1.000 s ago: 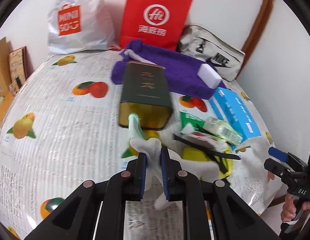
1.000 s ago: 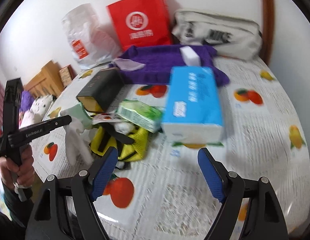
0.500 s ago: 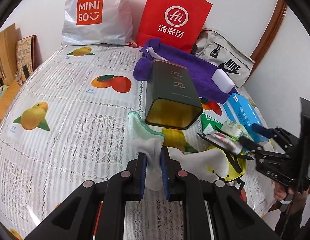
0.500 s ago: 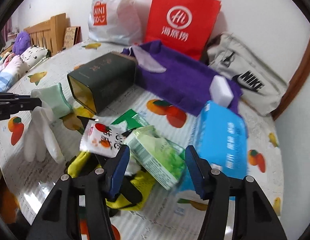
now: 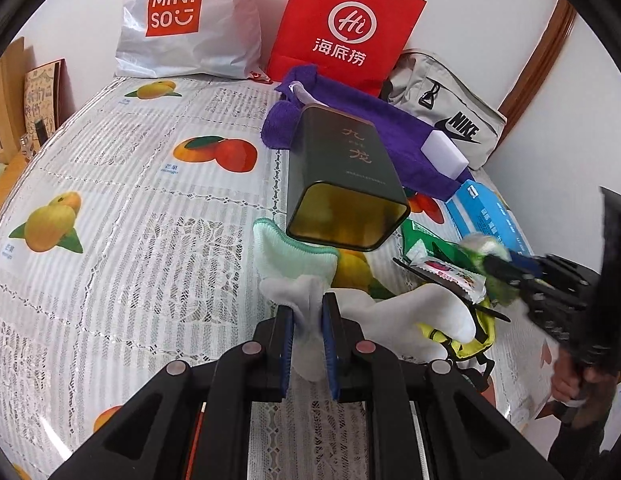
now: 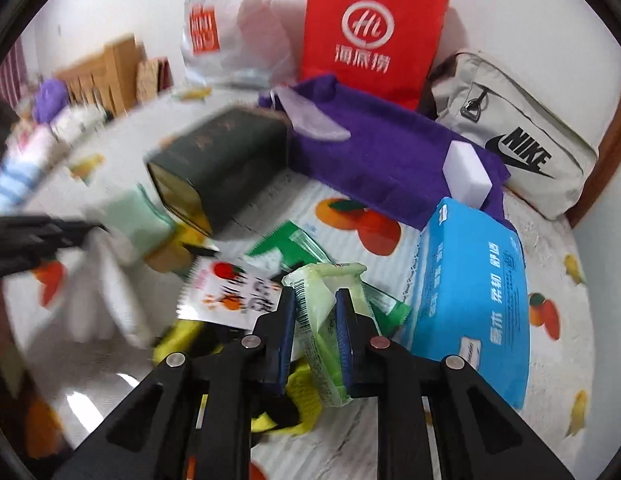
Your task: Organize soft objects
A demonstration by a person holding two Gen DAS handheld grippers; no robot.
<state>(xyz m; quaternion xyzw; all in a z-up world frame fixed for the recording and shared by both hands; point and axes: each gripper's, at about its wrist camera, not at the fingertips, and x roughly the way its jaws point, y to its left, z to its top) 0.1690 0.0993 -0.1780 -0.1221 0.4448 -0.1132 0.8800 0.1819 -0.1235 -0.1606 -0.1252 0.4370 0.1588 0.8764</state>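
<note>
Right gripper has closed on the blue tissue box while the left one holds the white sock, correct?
Not quite. The right wrist view shows the right gripper, its jaws just closed, pinching the green tissue pack; the blue tissue box lies beside it. The left gripper does hold the white sock.

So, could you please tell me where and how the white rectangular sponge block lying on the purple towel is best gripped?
Grip the white rectangular sponge block across its two long flat sides, coming down from above. It lies flat and clear on the purple towel, so its parallel sides likely suit a claw, and nothing crowds it.
</note>
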